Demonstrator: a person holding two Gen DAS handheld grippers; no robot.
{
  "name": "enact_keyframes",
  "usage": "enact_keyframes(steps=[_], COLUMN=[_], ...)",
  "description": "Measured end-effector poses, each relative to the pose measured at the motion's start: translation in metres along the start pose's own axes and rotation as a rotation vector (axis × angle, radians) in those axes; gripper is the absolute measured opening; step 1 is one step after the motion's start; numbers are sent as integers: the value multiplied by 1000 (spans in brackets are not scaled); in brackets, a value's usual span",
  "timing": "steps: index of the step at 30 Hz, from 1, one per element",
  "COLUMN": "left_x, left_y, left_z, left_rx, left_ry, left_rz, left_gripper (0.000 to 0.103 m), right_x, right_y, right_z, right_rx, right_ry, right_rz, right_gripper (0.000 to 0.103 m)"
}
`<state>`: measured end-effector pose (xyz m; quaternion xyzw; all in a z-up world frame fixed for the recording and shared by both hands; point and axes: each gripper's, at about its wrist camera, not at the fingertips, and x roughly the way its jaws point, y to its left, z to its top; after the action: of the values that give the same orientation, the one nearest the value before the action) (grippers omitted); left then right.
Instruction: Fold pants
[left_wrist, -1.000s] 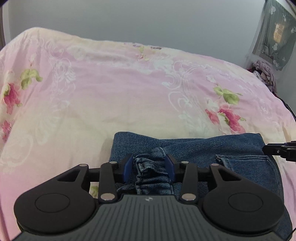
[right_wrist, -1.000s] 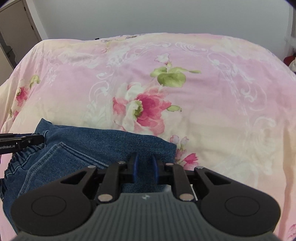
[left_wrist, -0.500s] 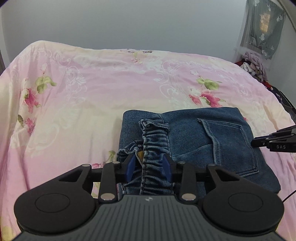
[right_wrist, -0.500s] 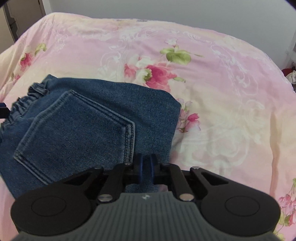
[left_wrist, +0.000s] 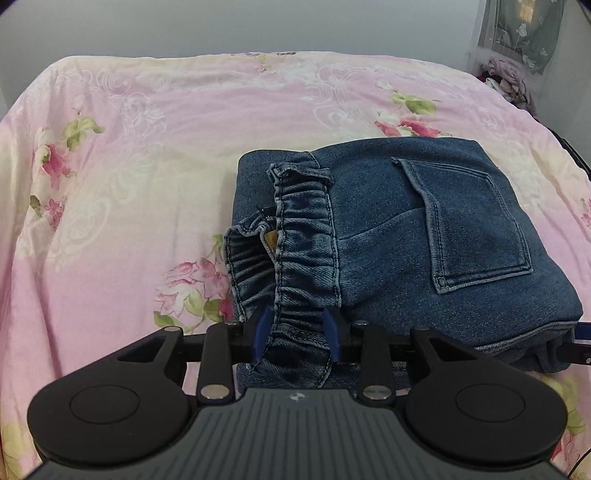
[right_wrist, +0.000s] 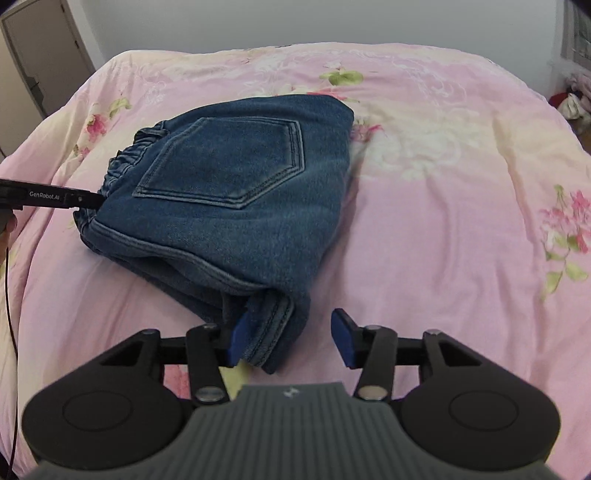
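Note:
The blue denim pants (left_wrist: 424, 236) lie folded into a compact bundle on the pink floral bedspread (left_wrist: 147, 147), back pocket up. My left gripper (left_wrist: 296, 334) is shut on the elastic waistband (left_wrist: 303, 236) at the bundle's near edge. In the right wrist view the pants (right_wrist: 236, 192) lie ahead and to the left. My right gripper (right_wrist: 288, 338) is open; a folded corner of the pants lies between its jaws, against the left pad (right_wrist: 238, 338). The left gripper's finger (right_wrist: 48, 195) shows at the bundle's left side.
The bedspread (right_wrist: 461, 184) spreads wide around the bundle. A pile of clothes (left_wrist: 509, 81) and a hanging cloth (left_wrist: 524, 33) are at the far right by the wall. A cabinet door (right_wrist: 40, 62) stands beyond the bed's left corner.
My right gripper has opened and let go of the pants' corner. Both grippers have drawn back, so the folded bundle shows farther ahead. The left gripper stays shut on the waistband.

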<state>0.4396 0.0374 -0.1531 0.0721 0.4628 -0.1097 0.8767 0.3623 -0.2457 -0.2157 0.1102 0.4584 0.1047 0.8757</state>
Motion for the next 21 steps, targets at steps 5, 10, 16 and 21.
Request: enact_keyframes(steps=[5,10,16,21], left_x=[4,11,12,-2], left_y=[0,12,15,24], left_z=[-4,-5,-6,-3], left_rx=[10,-25,-26,-57], left_ry=[6,20,22,-16], left_rz=[8,-29,-49,-79], left_gripper=[40,45,46,53], right_x=[19,2,31,7], right_y=[1,22,20,9], right_z=[-8,-18,-36,-14], right_rx=[71,-141,-331,-246], right_ry=[-14,-51,-31,8], right_rz=[-31,-101,-127,-42], right_gripper=[30,24,24,30])
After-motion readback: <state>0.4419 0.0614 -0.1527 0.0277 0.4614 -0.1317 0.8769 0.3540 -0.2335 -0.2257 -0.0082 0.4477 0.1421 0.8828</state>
